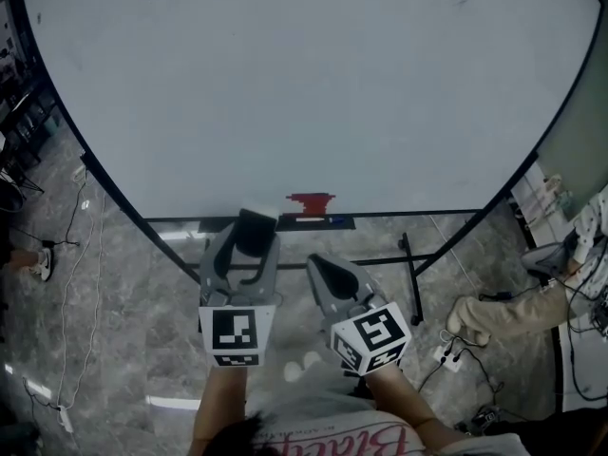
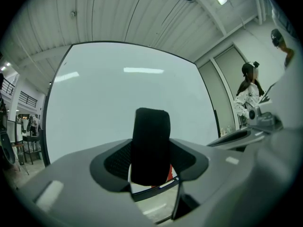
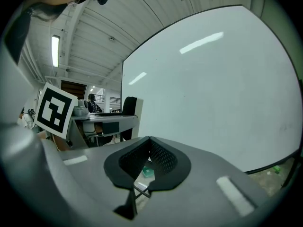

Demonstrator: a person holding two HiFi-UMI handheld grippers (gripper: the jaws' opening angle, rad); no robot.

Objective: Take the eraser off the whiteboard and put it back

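The black eraser (image 1: 256, 229) with a white back stands between the jaws of my left gripper (image 1: 253, 237), which is shut on it, just in front of the whiteboard's (image 1: 304, 84) lower edge. In the left gripper view the eraser (image 2: 150, 145) rises upright between the pads, with the whiteboard (image 2: 132, 93) behind it. My right gripper (image 1: 320, 266) is beside it on the right, lower, shut and holding nothing. In the right gripper view its jaws (image 3: 148, 142) meet with nothing between them, and the eraser (image 3: 129, 109) shows at the left.
A small red object (image 1: 311, 200) sits on the whiteboard's dark tray (image 1: 318, 222). The stand's legs (image 1: 412, 283) and cables (image 1: 71, 255) lie on the marble floor. A person's foot (image 1: 486, 317) is at the right, and another person (image 2: 248, 93) stands beside the board.
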